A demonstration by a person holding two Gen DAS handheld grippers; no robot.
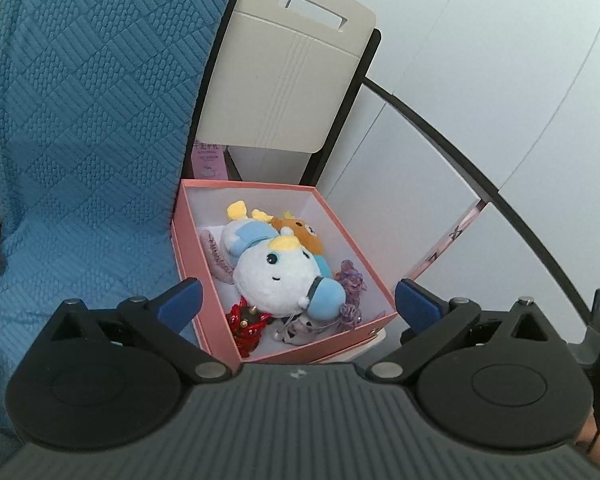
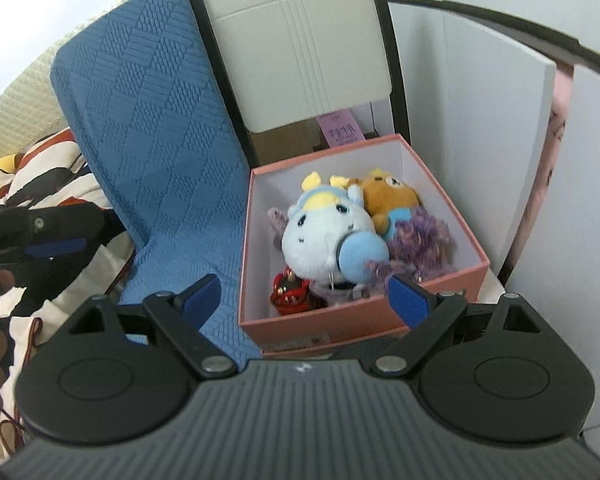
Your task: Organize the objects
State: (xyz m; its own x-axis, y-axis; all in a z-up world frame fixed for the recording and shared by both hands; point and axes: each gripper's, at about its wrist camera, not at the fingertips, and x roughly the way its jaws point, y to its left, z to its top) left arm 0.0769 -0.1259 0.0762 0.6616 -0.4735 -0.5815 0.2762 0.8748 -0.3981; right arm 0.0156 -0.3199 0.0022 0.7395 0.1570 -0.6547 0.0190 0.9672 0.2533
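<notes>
Your left gripper [image 1: 298, 300] has its fingers spread wide, nothing between them; your right gripper [image 2: 304, 294] is wide and empty too. The pink box [image 2: 380, 320] sits just ahead of both fingertips, white-and-blue plush [image 1: 276, 276] inside with other toys.

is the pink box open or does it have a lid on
Open, with no lid on it: the pink box shows its white inner walls, and the white and blue plush and the other small toys lie in plain view inside.
</notes>
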